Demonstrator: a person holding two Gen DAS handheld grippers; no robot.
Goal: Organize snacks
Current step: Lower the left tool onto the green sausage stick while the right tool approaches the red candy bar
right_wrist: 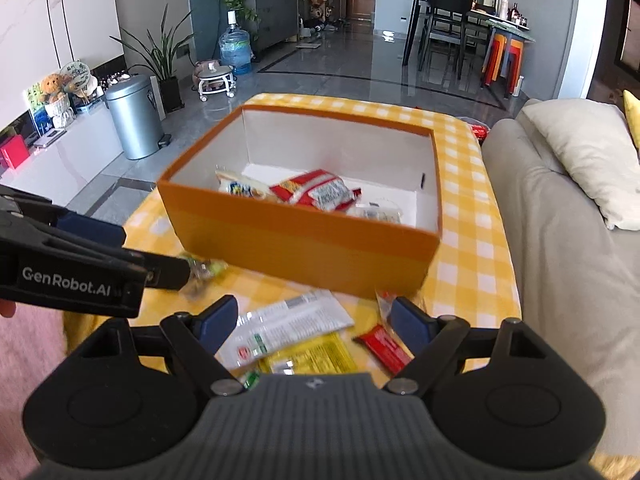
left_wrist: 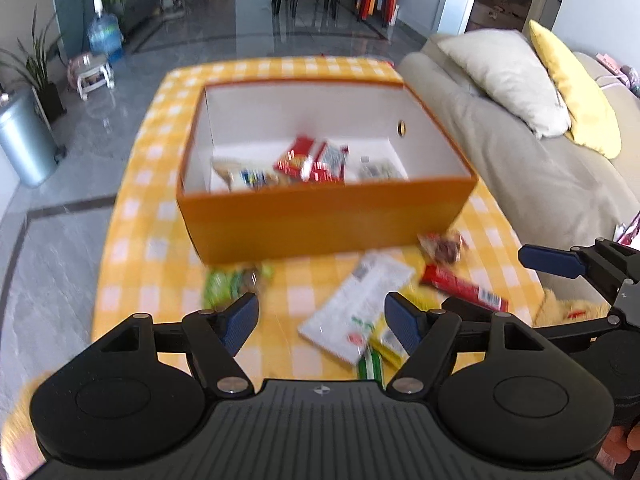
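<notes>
Box: the open orange cardboard box with white inside sits mid-bench on the yellow-and-white checked cloth.
Already stowed: a red-and-white crinkly packet, a pale packet with blue print and a small clear-wrapped one lie on the box floor; roughly a third of the job, by my reckoning.
Still out: a large white flat sachet, a yellow flat packet, a red bar wrapper, a small clear bag of dark red bits and a green crumpled pack, all on the cloth in front of the box.
Left tongs: spread wide, holding nothing, hanging over the loose pile.
Right tongs: spread too, empty, above the white sachet and red bar.
Likely next: one pair drops onto a loose packet.
</notes>
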